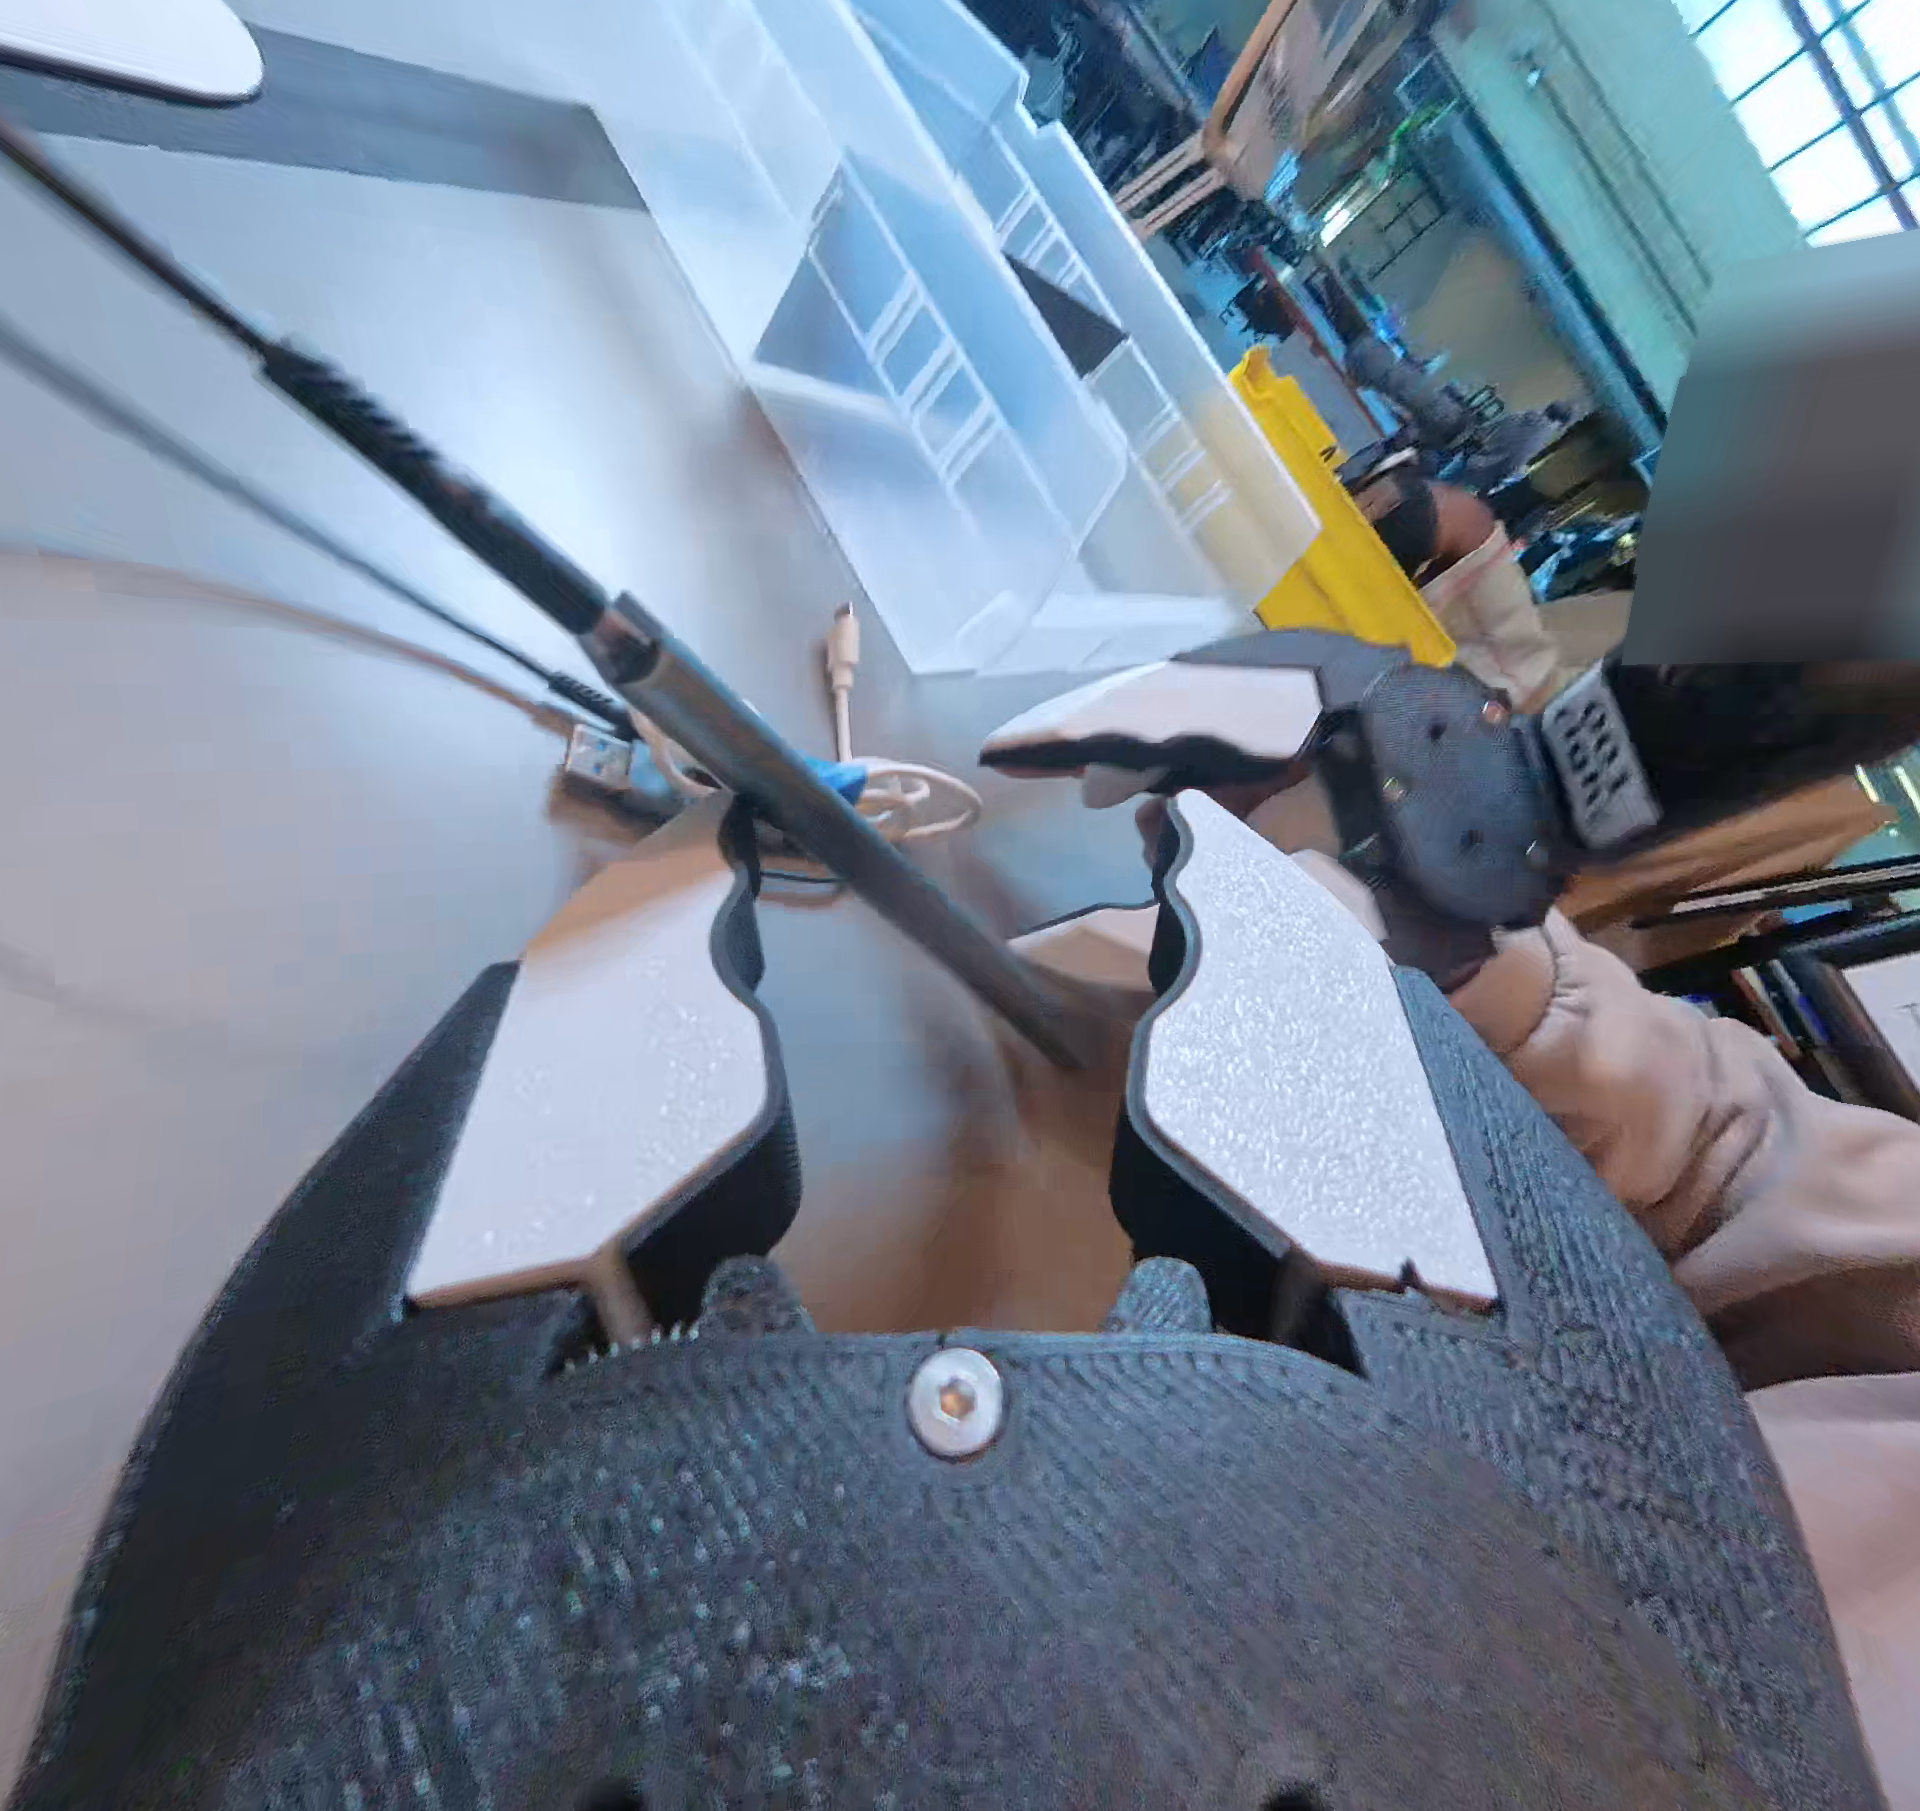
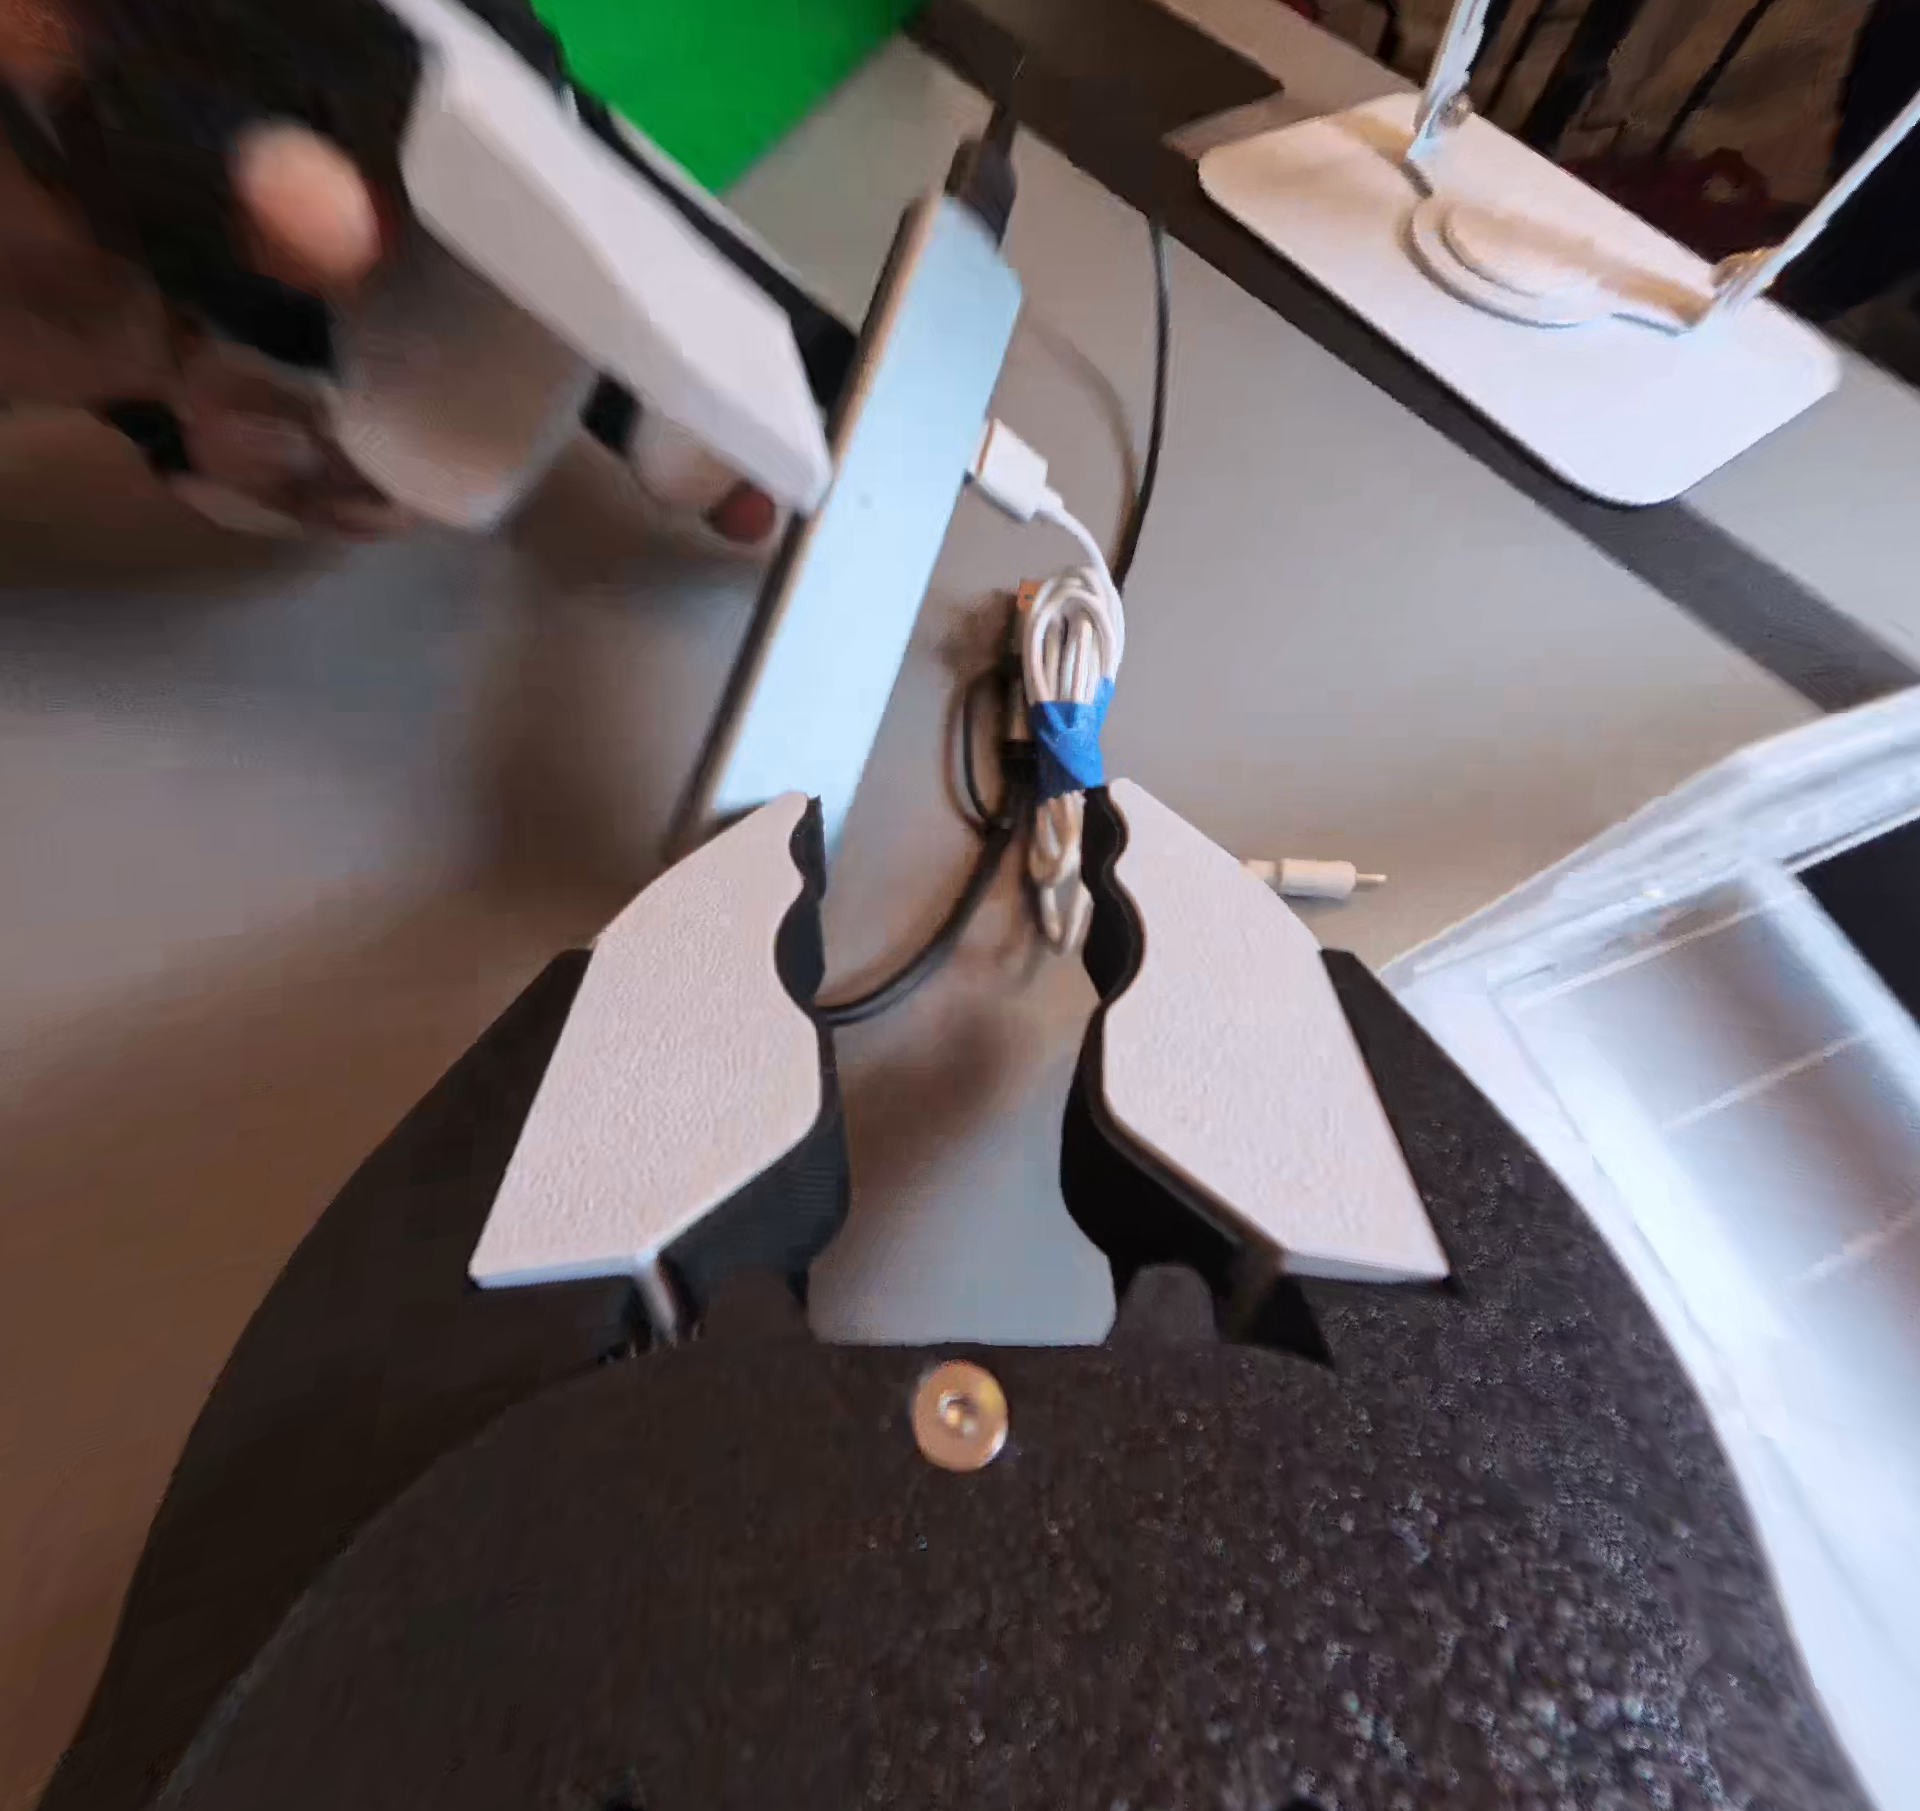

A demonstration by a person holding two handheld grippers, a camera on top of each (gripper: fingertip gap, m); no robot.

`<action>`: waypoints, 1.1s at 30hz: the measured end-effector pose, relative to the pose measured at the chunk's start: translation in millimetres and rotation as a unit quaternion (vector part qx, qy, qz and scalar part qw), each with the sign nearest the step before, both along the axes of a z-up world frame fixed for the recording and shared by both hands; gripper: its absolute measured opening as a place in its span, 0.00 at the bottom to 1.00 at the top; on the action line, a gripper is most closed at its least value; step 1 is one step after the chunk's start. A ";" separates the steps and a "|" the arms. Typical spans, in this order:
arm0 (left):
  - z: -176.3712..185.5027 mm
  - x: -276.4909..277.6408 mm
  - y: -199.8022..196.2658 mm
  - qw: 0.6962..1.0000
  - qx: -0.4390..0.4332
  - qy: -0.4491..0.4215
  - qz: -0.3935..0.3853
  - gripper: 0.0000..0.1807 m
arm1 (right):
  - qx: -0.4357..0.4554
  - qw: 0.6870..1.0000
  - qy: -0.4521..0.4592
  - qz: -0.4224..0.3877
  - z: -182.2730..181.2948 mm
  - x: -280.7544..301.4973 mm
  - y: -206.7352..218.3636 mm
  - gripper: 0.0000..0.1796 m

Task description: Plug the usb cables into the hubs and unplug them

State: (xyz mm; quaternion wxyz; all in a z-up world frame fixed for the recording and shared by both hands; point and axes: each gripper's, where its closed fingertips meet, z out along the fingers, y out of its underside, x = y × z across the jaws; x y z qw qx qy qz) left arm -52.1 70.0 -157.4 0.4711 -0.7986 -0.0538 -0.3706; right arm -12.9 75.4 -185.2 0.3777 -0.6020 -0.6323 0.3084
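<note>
A slim grey USB hub slants across the grey table, with a white USB plug in its side. The plug's white cable is coiled and bound with blue tape. My right gripper is open, its left fingertip against the hub's near end and the coil by its right fingertip. In the left wrist view the hub shows edge-on, on a black cable, and runs between the fingers of my open left gripper. A loose silver USB plug lies beyond it. The right gripper shows there, close by.
A clear plastic organiser stands on the table and also shows in the right wrist view. A white monitor-stand base sits at the back. A small white connector lies loose. A person's sleeve is at right. The grippers' ends are close to 6 cm from one another. The clear plastic organiser sits 12 cm or so from the ends of my right fingers.
</note>
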 end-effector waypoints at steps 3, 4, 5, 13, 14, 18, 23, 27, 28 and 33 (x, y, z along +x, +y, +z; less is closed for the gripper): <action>1.2 -10.9 5.4 1.000 0.007 0.008 0.020 0.35 | 0.103 0.994 -0.037 0.015 -15.9 -4.7 3.5 0.21; -3.5 -13.8 5.8 1.000 0.002 0.011 0.026 0.33 | 0.101 0.994 -0.042 0.023 -19.8 -5.5 -1.0 0.21; -10.0 -16.1 5.7 0.999 -0.006 0.013 0.030 0.31 | 0.088 0.995 -0.042 0.032 -21.3 -6.5 -7.3 0.21; 18.4 -5.1 -7.6 0.990 0.104 0.089 -0.023 0.08 | 0.079 0.996 0.023 0.036 12.7 4.7 -13.6 0.25; 28.2 0.3 -11.1 0.984 0.132 0.112 -0.034 0.07 | 0.083 0.995 0.044 0.042 22.1 7.8 -14.7 0.24; 67.9 28.0 -29.6 0.948 0.257 0.167 -0.083 0.06 | 0.033 0.986 0.123 0.106 59.5 15.7 -40.2 0.19; 99.9 68.4 -51.9 0.919 0.341 0.153 -0.123 0.06 | -0.001 0.975 0.171 0.142 73.6 11.1 -68.5 0.22; 109.5 87.6 -60.6 0.912 0.370 0.112 -0.133 0.06 | -0.043 0.964 0.210 0.156 82.6 8.0 -87.5 0.19; 111.2 88.7 -61.2 0.912 0.375 0.103 -0.130 0.06 | -0.035 0.964 0.213 0.157 82.2 7.4 -88.9 0.18; 107.3 80.6 -61.3 0.913 0.369 0.118 -0.128 0.09 | 0.003 0.969 0.184 0.166 73.6 10.2 -84.2 0.10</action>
